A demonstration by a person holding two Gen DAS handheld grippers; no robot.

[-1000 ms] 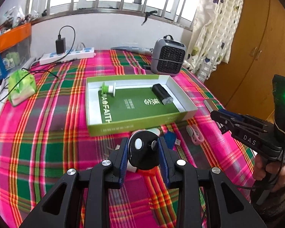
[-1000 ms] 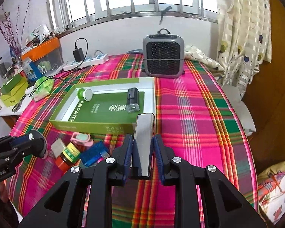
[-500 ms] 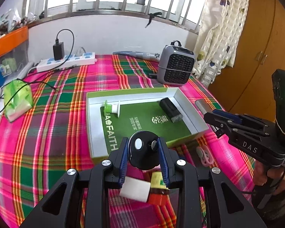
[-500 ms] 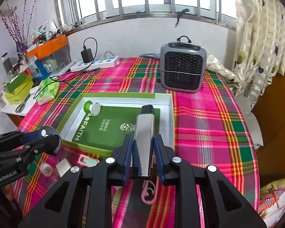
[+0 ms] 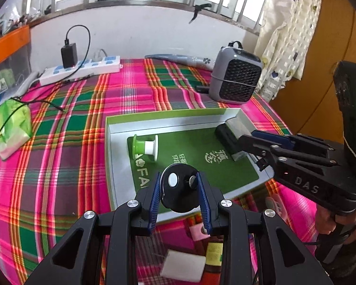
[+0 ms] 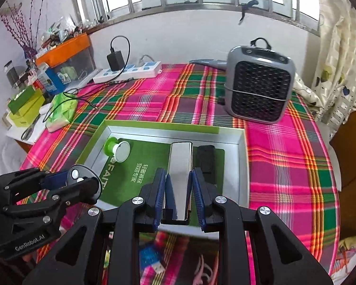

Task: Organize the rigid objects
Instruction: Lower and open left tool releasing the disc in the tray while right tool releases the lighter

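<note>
Two-handed placing into the box [image 5: 111,142]. The left gripper [image 5: 179,191] is clamped on a black disc [image 5: 178,190] carrying a white dot and a small metal stud; the disc hangs over the near part of the box's green insert. The right gripper [image 6: 179,190] is clamped on a silver bar [image 6: 180,166], held lengthwise along the fingers, its far end above the insert just beside the black block [image 6: 205,159] that already lies in the box. A green-and-white spool [image 5: 146,147] lies on its side at the far left of the insert. The box rests on the plaid cloth [image 5: 59,130]; more small items, among them a white eraser-like piece [image 5: 182,267] and a blue one [image 6: 149,254], lie on the cloth in front of the box, not yet sorted.

To do this step well, each piece should be lowered until it nearly rests on the insert before the jaws part, so that neither drops nor bounces. The bar is best laid parallel to the block with a gap between them; how high it hangs above the insert is hard to judge through the fisheye, so the descent should be slow. The disc should go flat in the free middle area, clear of the spool, which may roll if nudged. The two grippers are near each other over the box, so one should release and pull back before the other
</note>
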